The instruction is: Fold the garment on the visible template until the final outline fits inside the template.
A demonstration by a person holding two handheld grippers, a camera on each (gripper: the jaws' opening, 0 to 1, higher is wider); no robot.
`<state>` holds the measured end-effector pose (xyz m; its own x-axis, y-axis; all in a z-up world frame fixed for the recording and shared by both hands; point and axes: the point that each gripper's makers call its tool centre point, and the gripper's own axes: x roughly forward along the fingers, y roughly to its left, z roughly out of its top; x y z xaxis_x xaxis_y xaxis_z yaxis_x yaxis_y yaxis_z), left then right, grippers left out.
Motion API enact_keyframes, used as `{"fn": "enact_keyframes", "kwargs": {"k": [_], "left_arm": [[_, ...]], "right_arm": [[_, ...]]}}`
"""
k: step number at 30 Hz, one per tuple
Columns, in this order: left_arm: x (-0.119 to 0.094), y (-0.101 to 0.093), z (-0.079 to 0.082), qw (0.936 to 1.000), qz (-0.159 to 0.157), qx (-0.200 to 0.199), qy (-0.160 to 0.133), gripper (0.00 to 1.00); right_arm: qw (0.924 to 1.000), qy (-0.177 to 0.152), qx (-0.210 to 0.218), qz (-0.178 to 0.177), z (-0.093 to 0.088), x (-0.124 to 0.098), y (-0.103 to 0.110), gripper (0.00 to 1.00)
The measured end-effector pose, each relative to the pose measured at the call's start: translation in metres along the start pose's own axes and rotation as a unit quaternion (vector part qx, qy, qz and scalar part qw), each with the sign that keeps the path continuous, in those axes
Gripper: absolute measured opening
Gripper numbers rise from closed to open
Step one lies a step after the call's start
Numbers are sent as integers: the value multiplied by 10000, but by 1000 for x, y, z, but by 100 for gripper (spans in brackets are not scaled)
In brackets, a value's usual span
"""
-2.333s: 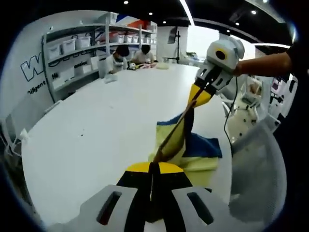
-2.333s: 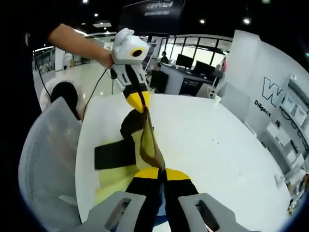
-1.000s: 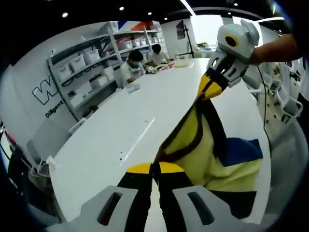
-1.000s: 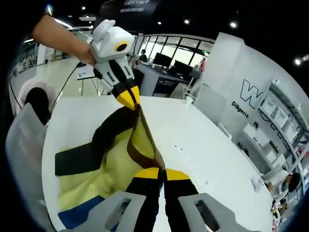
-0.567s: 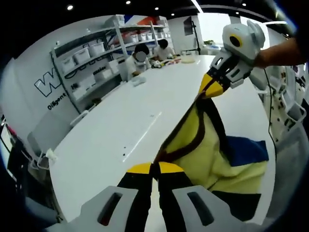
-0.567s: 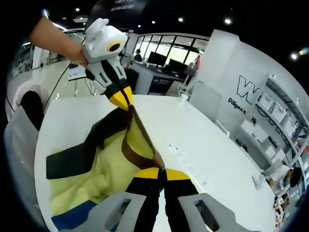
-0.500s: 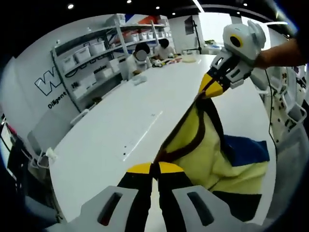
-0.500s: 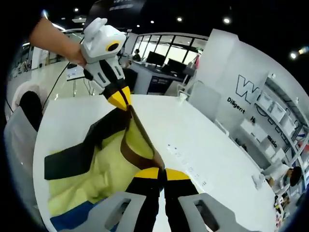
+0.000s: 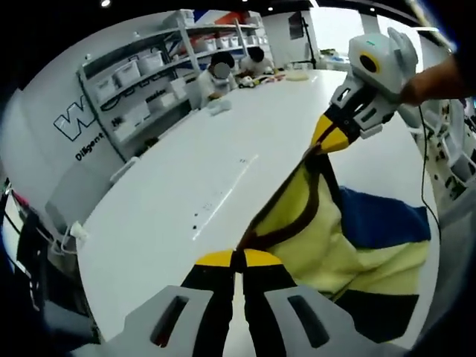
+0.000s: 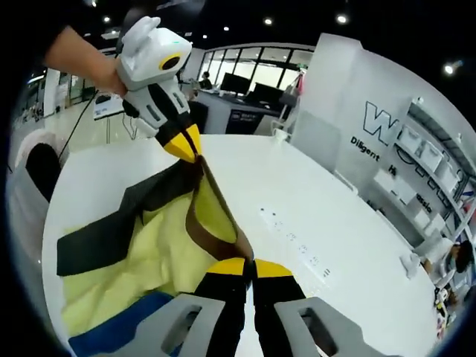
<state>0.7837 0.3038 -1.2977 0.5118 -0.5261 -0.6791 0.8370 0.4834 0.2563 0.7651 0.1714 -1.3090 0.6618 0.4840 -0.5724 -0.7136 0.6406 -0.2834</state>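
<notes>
**Garment held up by its brown collar edge**

The yellow garment (image 9: 312, 230) is gripped by both tools: the left gripper (image 9: 236, 256) and the right gripper (image 10: 249, 262) are closed on its brown trim (image 10: 199, 223). The body hangs to the white table (image 9: 171, 193) near its edge. Spreading seems in hand; next, lowering it flat is called for.

Two seated people (image 9: 236, 68) work beside storage shelves (image 9: 137, 85).

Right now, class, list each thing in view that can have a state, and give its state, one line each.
left gripper: shut on the garment's brown edge.
right gripper: shut on the same edge.
garment: unfolded, brown edge stretched between both grippers, rest draped on the table.
</notes>
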Motion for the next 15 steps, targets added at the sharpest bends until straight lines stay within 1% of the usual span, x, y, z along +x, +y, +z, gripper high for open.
{"fn": "enact_keyframes", "kwargs": {"k": [3, 6, 10, 13, 15], "left_arm": [[7, 0, -3, 9999, 8, 71, 71, 2], [14, 3, -6, 9998, 53, 177, 107, 2], [22, 8, -9, 9995, 125, 223, 173, 2], [32, 15, -16, 9989, 270, 251, 298, 2], [37, 17, -19, 9985, 307, 273, 349, 2]], "right_arm": [[9998, 52, 163, -35, -7, 6, -2, 0], [9997, 63, 247, -41, -12, 12, -4, 0], [9996, 50, 278, -70, -12, 19, -8, 0], [9995, 60, 305, -80, -13, 31, -12, 0], [9993, 104, 340, -72, -14, 36, -14, 0]]}}
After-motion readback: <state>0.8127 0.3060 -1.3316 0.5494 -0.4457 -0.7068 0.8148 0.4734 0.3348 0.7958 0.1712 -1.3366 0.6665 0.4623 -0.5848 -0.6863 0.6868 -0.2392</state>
